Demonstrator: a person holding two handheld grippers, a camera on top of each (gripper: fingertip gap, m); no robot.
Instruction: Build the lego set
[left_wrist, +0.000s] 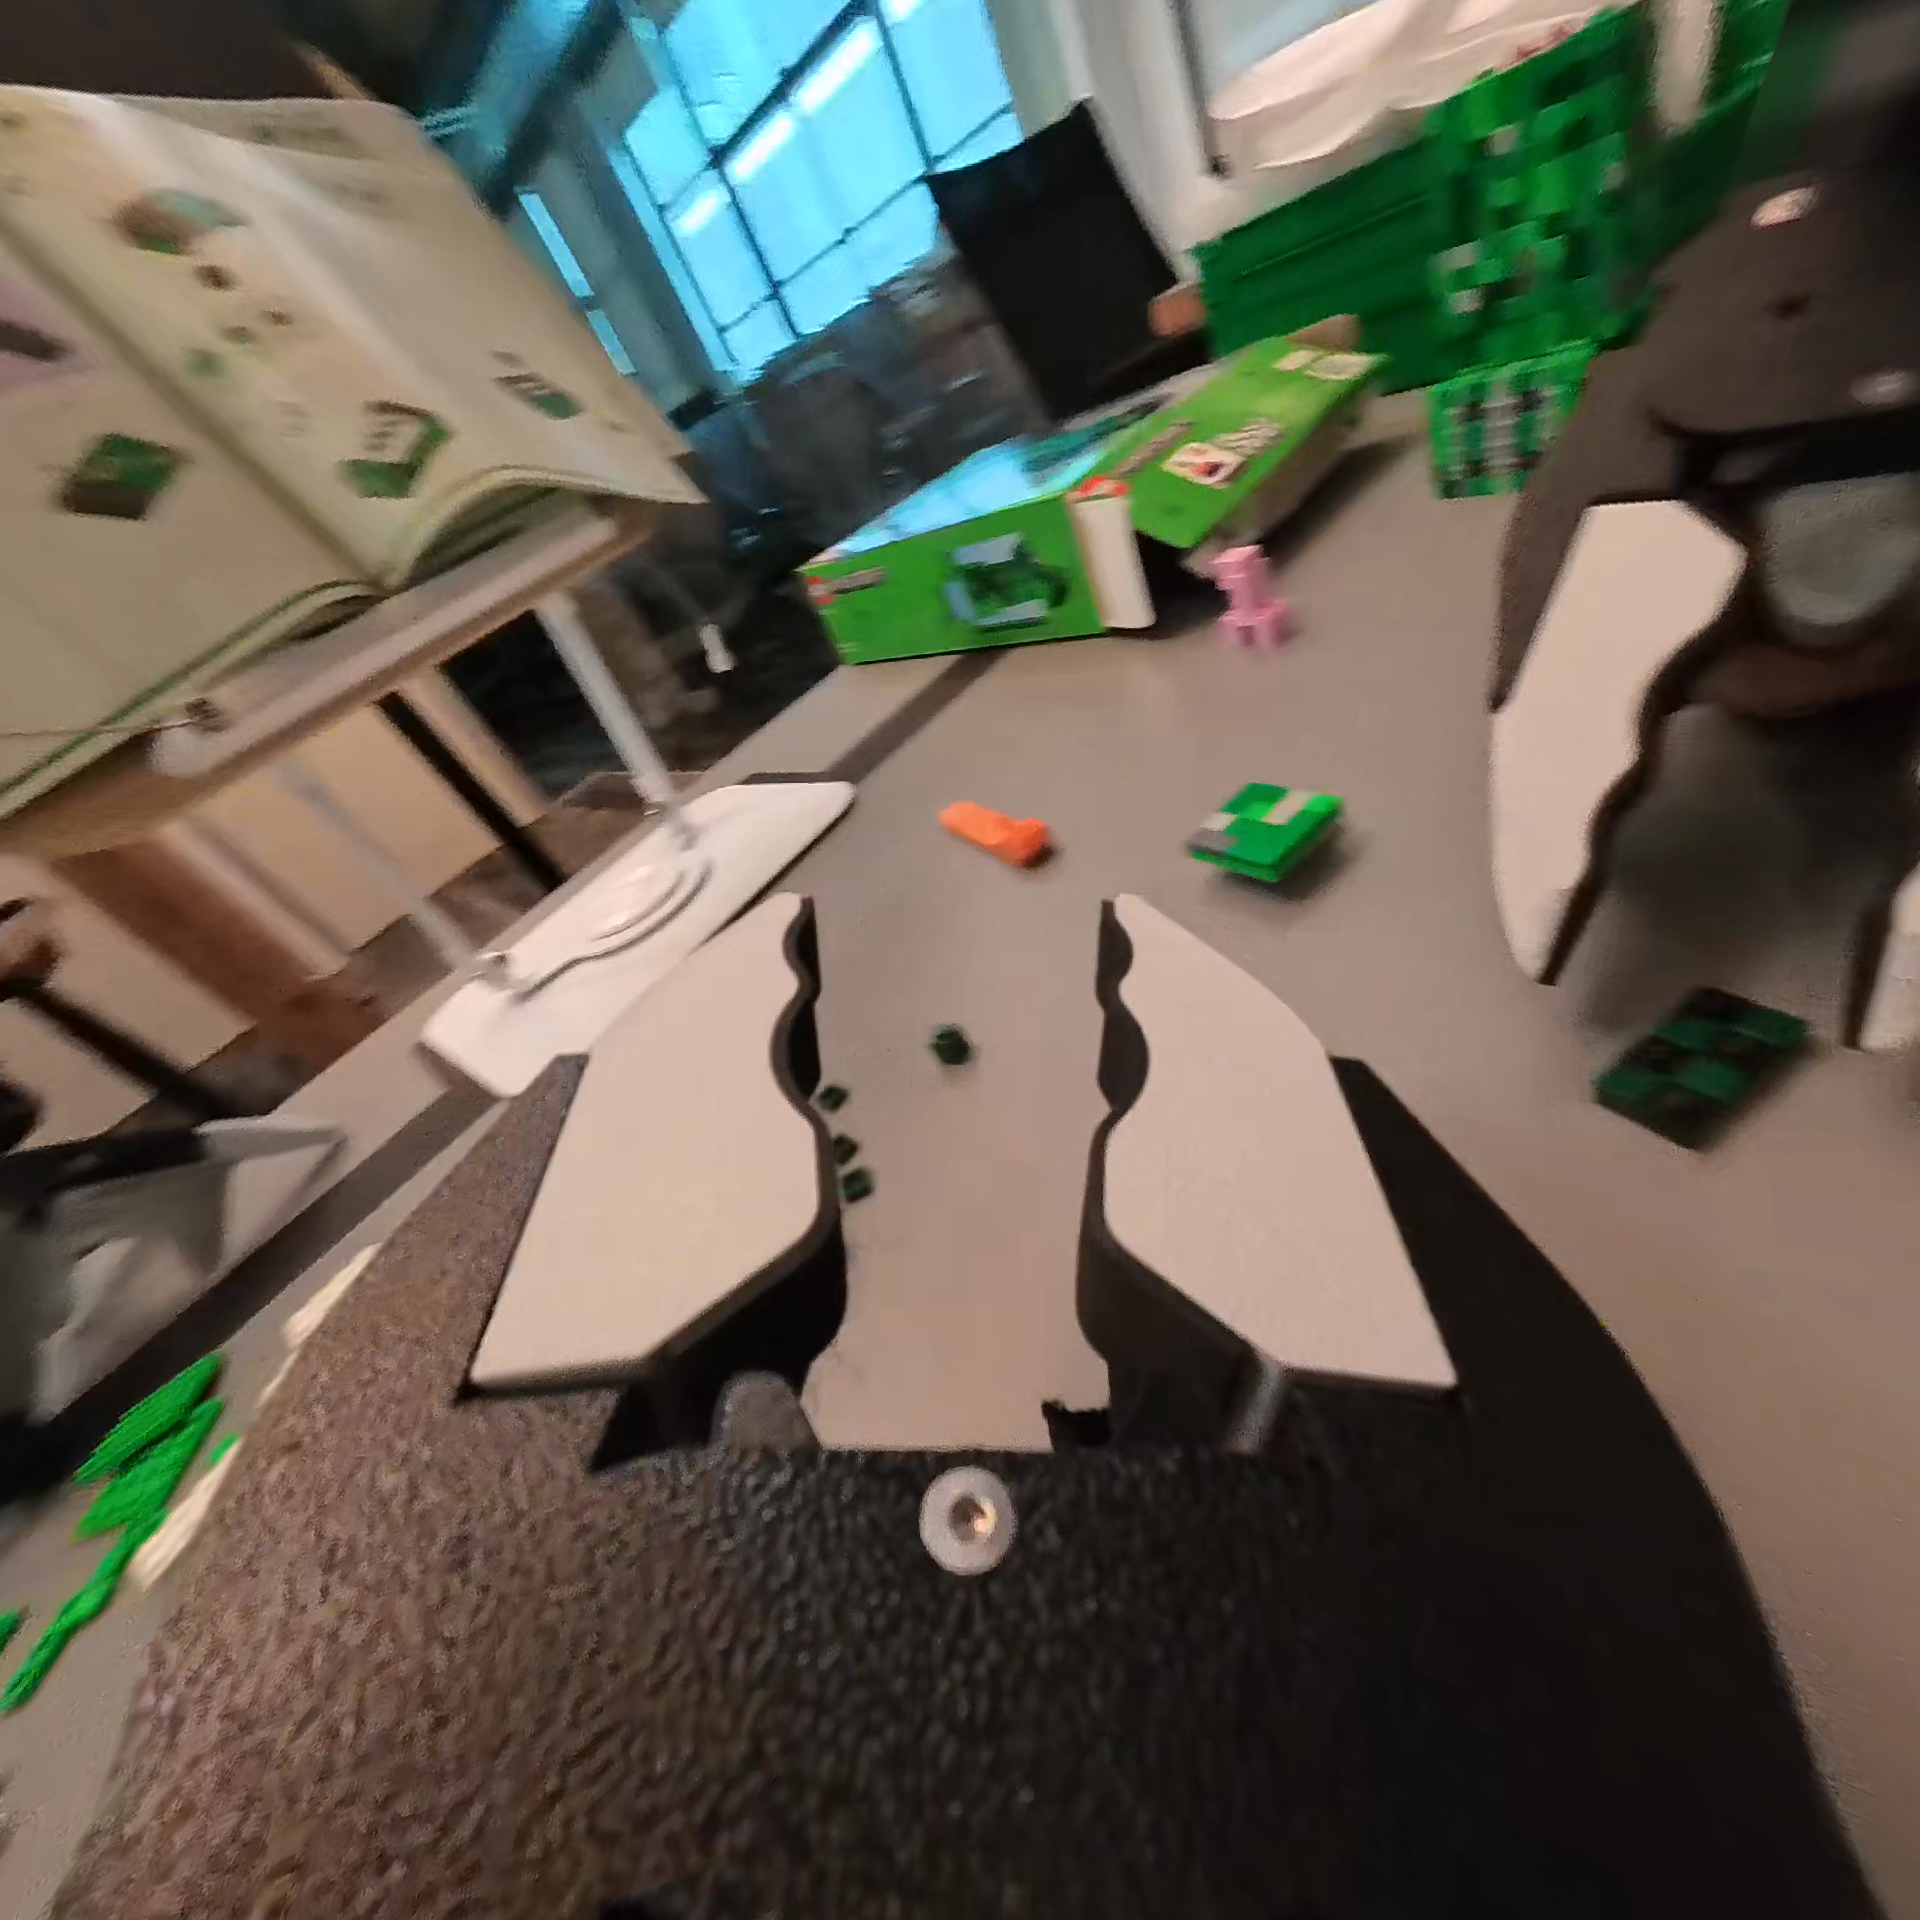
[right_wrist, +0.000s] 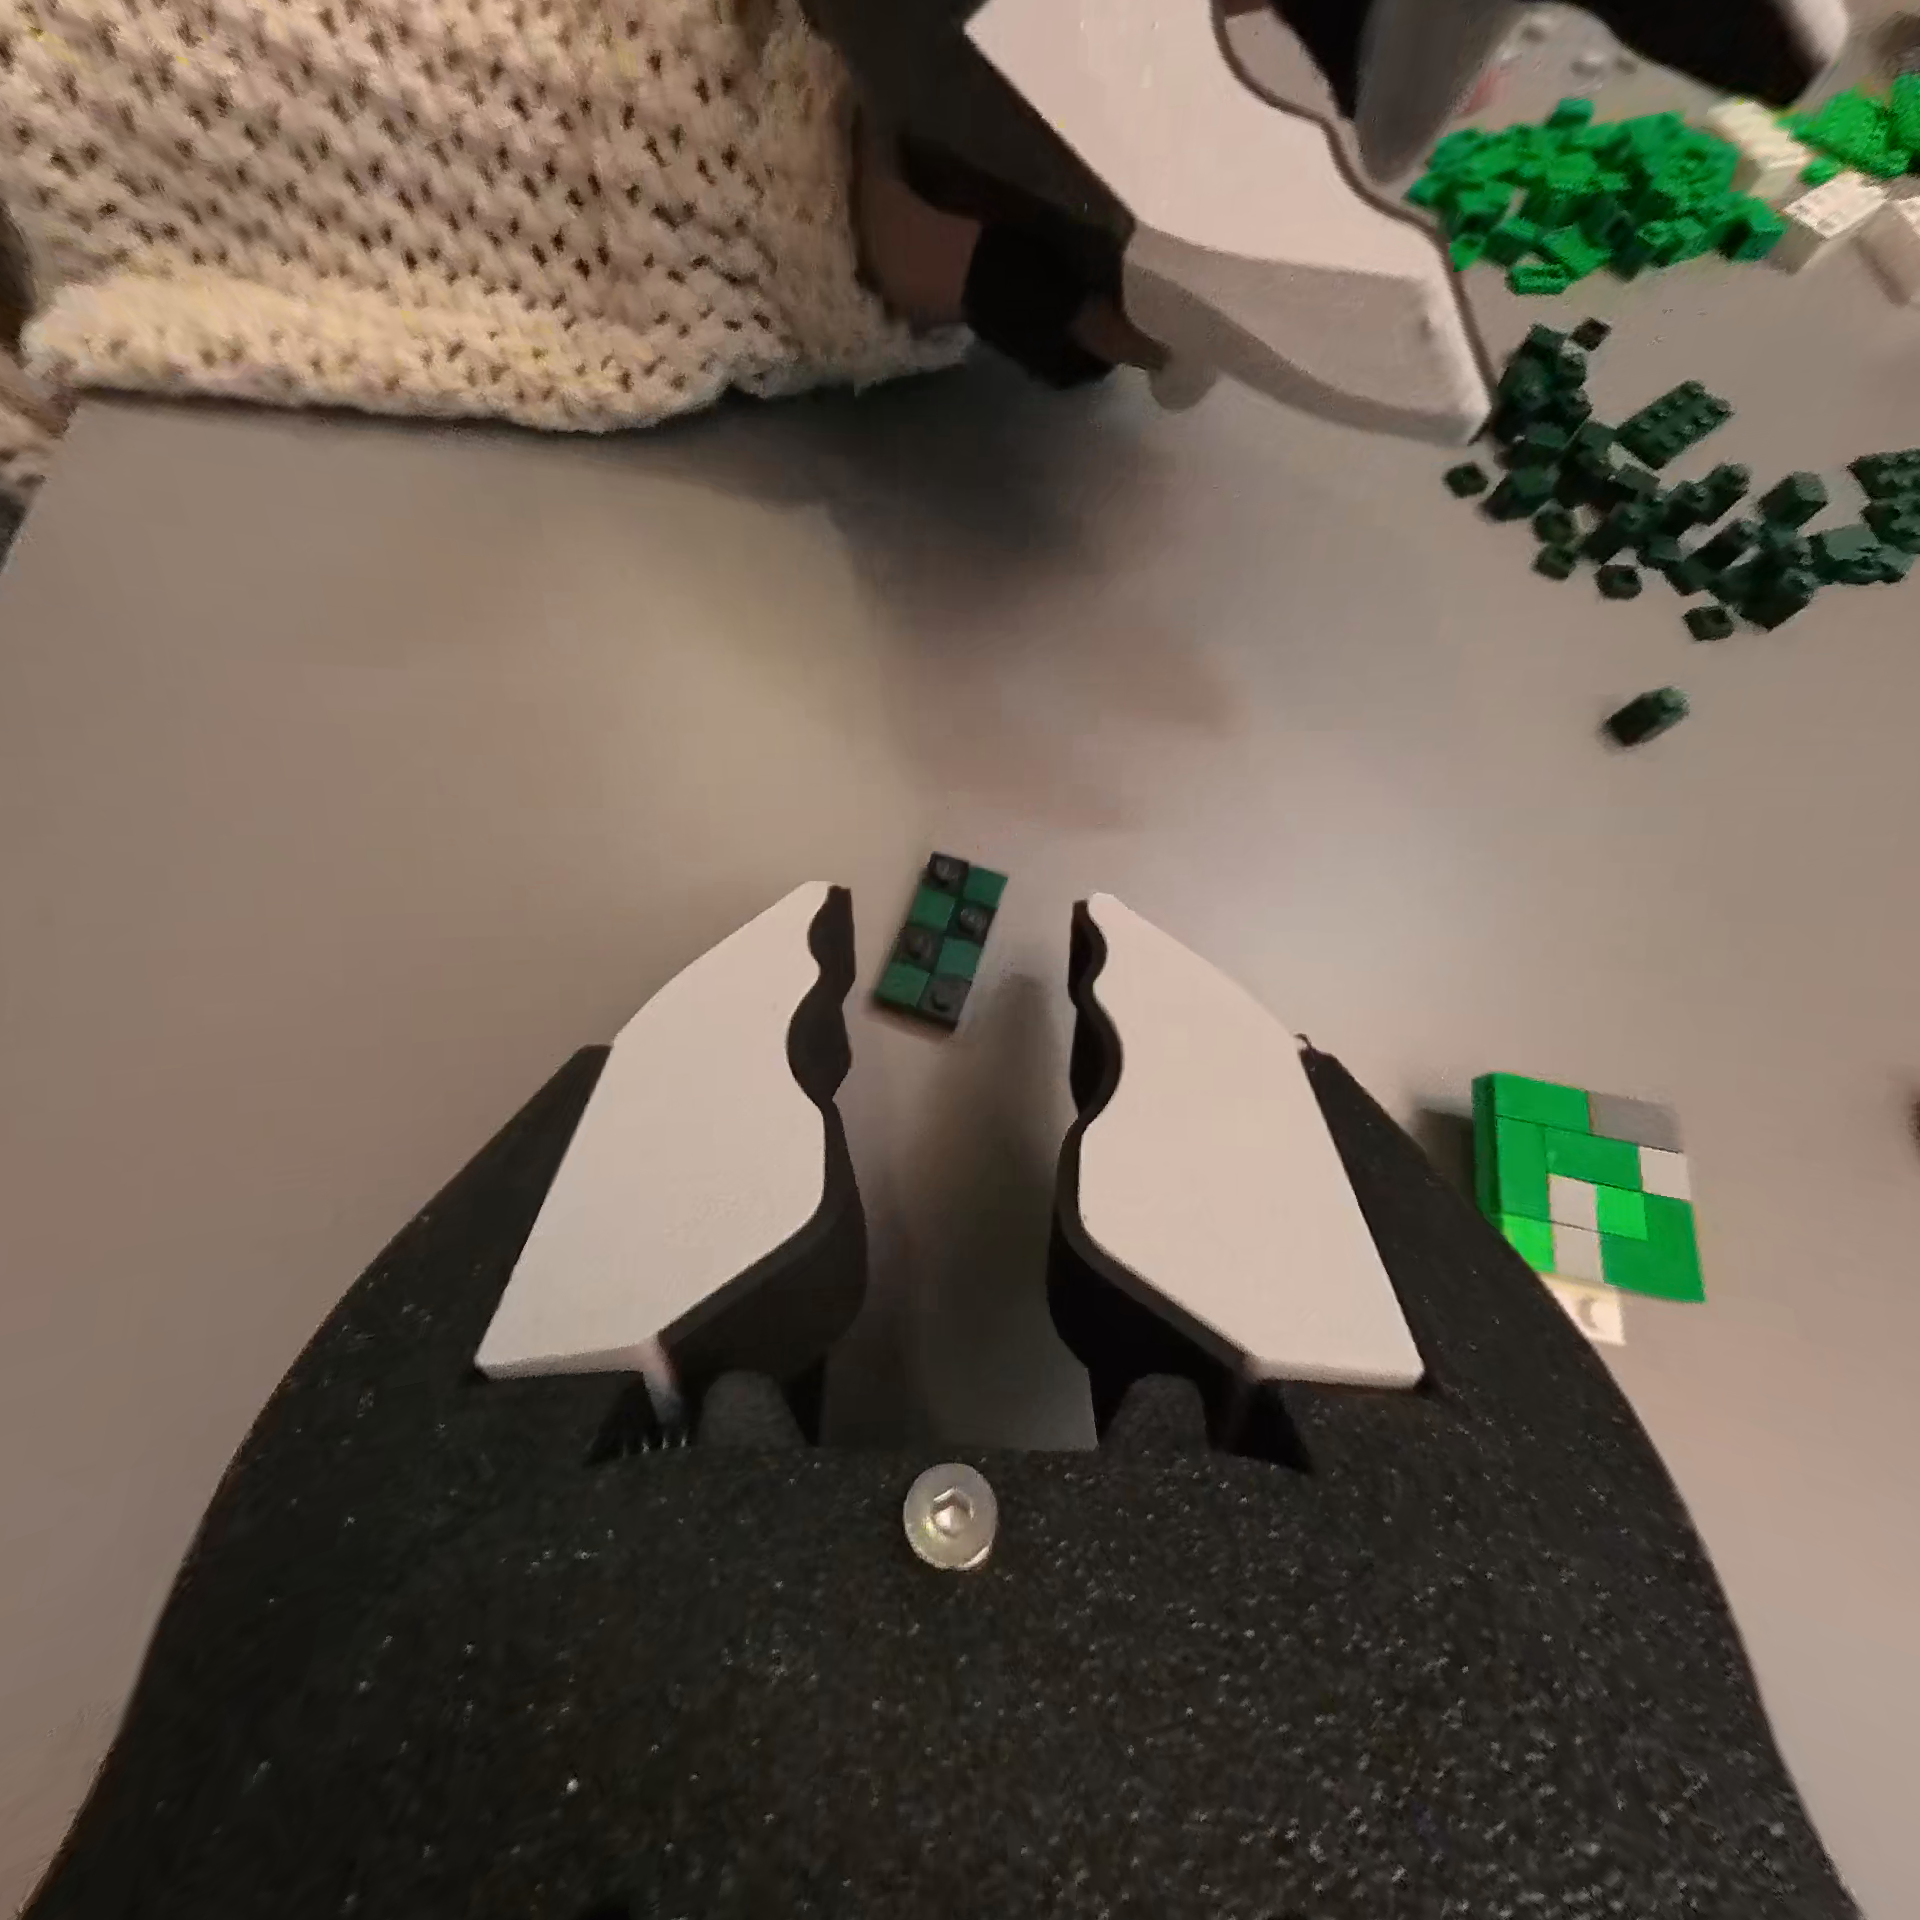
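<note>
My right gripper (right_wrist: 961, 914) is open and empty. A small dark green plate with green tiles (right_wrist: 940, 956) lies flat on the grey table (right_wrist: 416, 675) between its fingertips, nearer the left one. My left gripper (left_wrist: 956, 935) is open and empty over the table, with a tiny dark green brick (left_wrist: 951, 1044) just beyond its tips. It also shows at the top of the right wrist view (right_wrist: 1247, 260). The right gripper (left_wrist: 1621, 727) hangs above the plate (left_wrist: 1699, 1060) in the left wrist view. A green and grey flat assembly (right_wrist: 1590, 1195) lies to the right.
Piles of dark green bricks (right_wrist: 1662, 499) and bright green bricks (right_wrist: 1590, 197) lie far right. An orange piece (left_wrist: 997, 831), pink figure (left_wrist: 1252, 603), green box (left_wrist: 977, 582), large green build (left_wrist: 1507, 260), open instruction book (left_wrist: 260, 416) and white stand base (left_wrist: 644, 914) show. A knit sleeve (right_wrist: 416, 208) is behind.
</note>
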